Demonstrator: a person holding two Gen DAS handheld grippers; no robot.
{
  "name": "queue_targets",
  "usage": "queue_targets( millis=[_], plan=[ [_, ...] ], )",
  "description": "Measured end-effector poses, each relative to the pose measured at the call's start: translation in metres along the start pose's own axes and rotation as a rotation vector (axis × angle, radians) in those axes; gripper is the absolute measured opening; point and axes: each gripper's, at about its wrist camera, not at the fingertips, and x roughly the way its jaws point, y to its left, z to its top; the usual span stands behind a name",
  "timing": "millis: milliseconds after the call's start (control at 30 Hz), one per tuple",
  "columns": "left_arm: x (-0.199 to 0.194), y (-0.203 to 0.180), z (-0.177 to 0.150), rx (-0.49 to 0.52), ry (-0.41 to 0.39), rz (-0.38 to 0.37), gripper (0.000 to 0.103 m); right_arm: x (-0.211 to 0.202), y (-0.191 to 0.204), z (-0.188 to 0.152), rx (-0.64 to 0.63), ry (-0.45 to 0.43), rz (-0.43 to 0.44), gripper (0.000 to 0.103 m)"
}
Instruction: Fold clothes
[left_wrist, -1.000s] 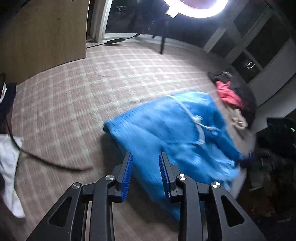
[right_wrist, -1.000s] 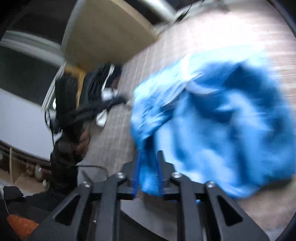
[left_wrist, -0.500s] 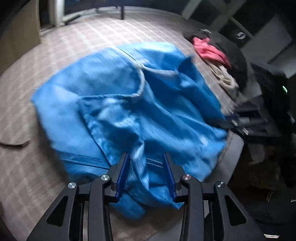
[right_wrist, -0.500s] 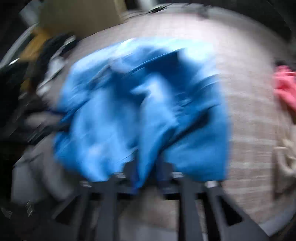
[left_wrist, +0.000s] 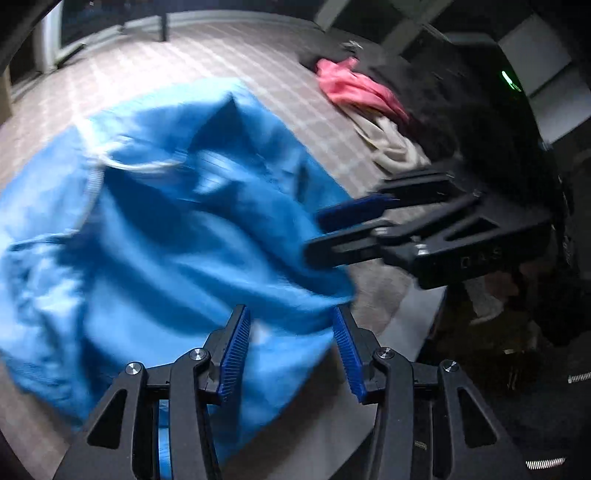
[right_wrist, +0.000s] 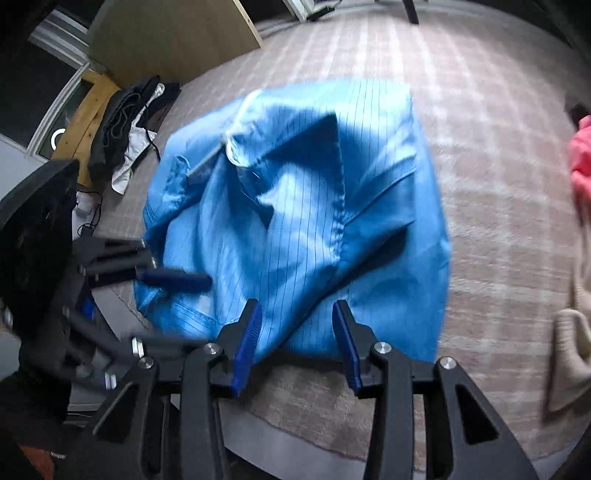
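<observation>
The blue garment (right_wrist: 295, 206) lies bunched on the carpet (right_wrist: 498, 184), not yet folded flat. Left gripper (left_wrist: 291, 347) and right gripper (right_wrist: 297, 339) both spread wide, holding nothing.

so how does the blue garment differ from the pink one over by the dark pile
The blue garment lies spread over the checked rug, right in front of both open grippers; the pink garment sits bunched up, farther off beside the dark clothes. The blue one looks much bigger and shows thin pinstripes; the pink looks plain. Both lie unfolded.
</observation>
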Motion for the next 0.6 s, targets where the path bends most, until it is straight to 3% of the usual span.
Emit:
queue_targets(
  millis=[100, 267, 400, 467, 600],
  plan=[
    [0.003, 0.005, -0.006, -0.05, 0.006, 0.002, 0.046, -0.016, -0.015, -0.009, 0.027, -0.025, 0.101, 0.039],
    [-0.065, 0.009, -0.027, -0.133, -0.149, 0.119, 0.047, -0.04, -0.065, 0.01, 0.152, -0.18, 0.073, 0.039],
    [-0.116, 0.051, -0.057, -0.285, -0.241, 0.279, 0.054, -0.029, -0.075, 0.032, 0.106, -0.231, -0.023, 0.039],
    [-0.129, 0.081, -0.074, -0.387, -0.251, 0.337, 0.054, -0.02, -0.076, 0.039, 0.101, -0.209, 0.002, 0.039],
    [-0.135, 0.129, -0.092, -0.528, -0.296, 0.316, 0.054, -0.016, -0.067, 0.041, 0.001, -0.192, -0.035, 0.039]
  ],
)
